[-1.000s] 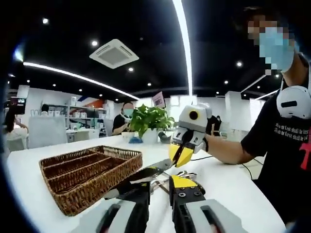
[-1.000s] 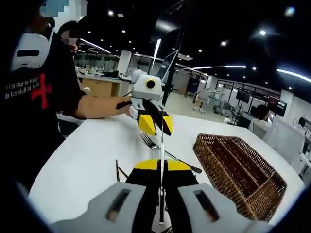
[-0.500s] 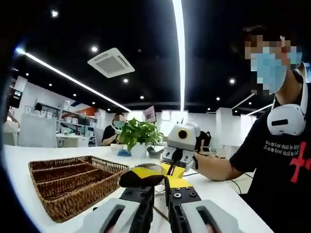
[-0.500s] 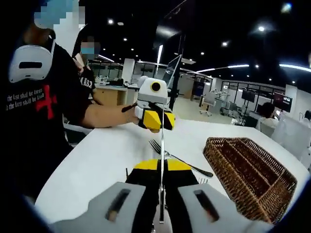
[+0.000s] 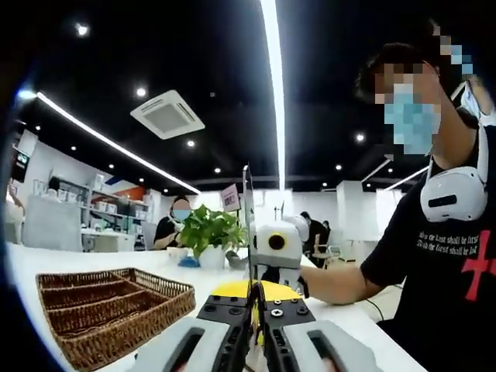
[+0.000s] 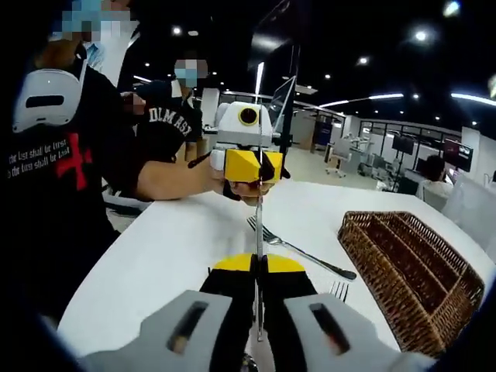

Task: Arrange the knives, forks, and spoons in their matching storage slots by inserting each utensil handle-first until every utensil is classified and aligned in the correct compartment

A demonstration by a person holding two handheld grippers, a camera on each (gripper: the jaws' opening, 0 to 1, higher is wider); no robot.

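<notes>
- Step in hand, as a judgement: a regrasp or handover of one utensil in the air, before it goes into the basket.
- The right gripper has its jaws pressed together on a thin knife, seen edge-on and running toward 12 o'clock.
- The left gripper is likewise pinched tight. A narrow blade rises from it toward 12 o'clock, and in the right gripper view the knife's far end meets its yellow jaws.
- In the left gripper view the basket lies at 8 o'clock, apart from both grippers. In the right gripper view it lies at 4 o'clock.
- A fork lies on the table between the grippers and the basket, and the tines of a second one show just beside the right jaw.
- Next move, judged: one gripper should let go, and the other should turn the handle toward the knife slot.
- Hard to make out: which end is the handle, and what the slots hold. The basket's near wall hides its floor.
</notes>
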